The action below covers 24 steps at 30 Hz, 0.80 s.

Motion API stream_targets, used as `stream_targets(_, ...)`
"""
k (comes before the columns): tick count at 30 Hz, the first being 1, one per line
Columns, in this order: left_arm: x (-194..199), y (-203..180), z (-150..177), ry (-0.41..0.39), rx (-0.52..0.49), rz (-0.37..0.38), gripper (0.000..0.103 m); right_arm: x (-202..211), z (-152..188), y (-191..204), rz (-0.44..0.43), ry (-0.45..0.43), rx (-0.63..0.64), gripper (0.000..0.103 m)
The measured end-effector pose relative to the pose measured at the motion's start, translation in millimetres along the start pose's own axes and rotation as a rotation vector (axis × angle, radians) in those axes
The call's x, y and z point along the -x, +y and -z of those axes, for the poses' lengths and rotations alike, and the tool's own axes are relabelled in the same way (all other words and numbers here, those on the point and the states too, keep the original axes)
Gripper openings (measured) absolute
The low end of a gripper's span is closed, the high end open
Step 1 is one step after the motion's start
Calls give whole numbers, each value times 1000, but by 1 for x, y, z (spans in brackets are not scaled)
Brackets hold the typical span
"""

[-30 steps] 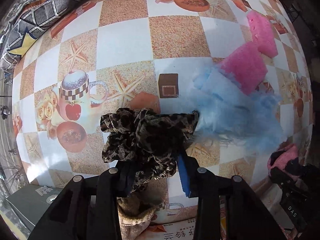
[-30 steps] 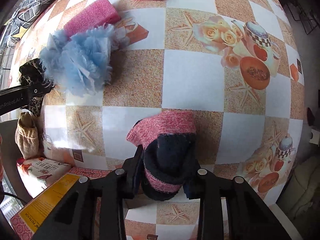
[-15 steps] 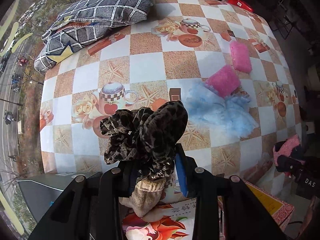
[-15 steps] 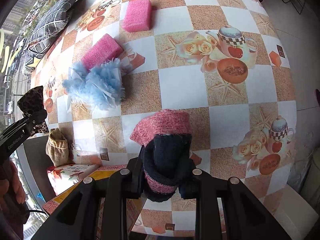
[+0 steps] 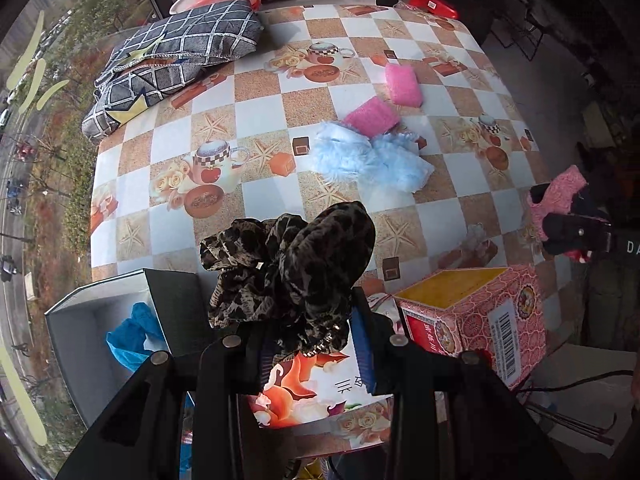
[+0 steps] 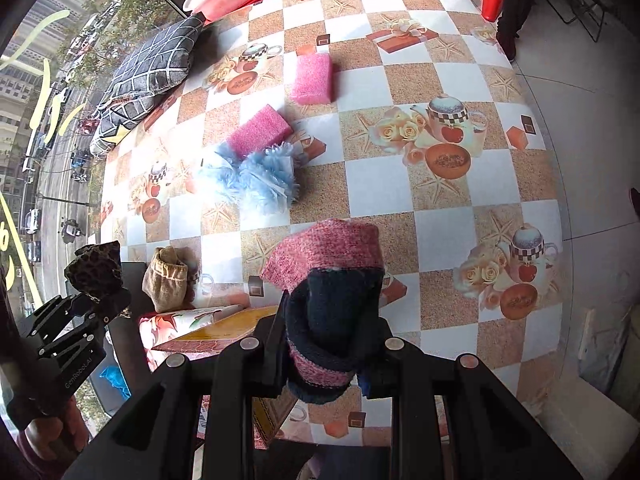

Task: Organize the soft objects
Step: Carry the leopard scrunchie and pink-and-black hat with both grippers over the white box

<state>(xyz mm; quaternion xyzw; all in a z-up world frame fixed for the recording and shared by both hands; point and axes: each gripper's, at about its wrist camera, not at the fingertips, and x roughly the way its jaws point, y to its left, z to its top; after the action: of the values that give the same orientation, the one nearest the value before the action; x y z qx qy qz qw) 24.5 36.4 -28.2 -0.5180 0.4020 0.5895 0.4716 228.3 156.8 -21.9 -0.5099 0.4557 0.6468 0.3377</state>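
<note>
So the landmark here is the pink patterned box (image 5: 476,316) sitting at the near edge of the bench (image 5: 260,108), open top showing a yellow inside, and I can't see anything in it from either view. Just to its left, past a floral printed packet (image 5: 320,384), there's a grey open box (image 5: 80,344) with something crumpled and blue (image 5: 132,336) inside. The left gripper (image 5: 312,340) has its jaws clenched on a leopard-print fabric bundle (image 5: 292,268), all scrunched and ruffly, held up in the air above the floral packet, to the left of the pink box. The right gripper (image 6: 324,360) has its jaws clamped on a rolled pink and navy knit piece (image 6: 328,288), fuzzy pink cuff on top and dark navy below, hanging over the bench edge just right of the pink box. Still lying on the bench beyond the box: a fluffy light blue puff (image 5: 368,156), with two pink sponges (image 5: 372,116) behind it, one touching the puff, the other a bit further back. A small beige drawstring pouch (image 6: 168,280) sits right next to the box's far left corner. A checked grey pillow (image 5: 172,60) lies at the far left corner of the bench.
</note>
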Motion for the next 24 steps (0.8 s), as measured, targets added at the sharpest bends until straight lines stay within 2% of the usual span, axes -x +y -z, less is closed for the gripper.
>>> stream_targets(11,35,-9,57,-23,-40,19,37,49,39,54,-29,-80,81,27)
stream_targets(24,59,25,84,-85,53,-2,37,27,68,126,-43,-3,247,27)
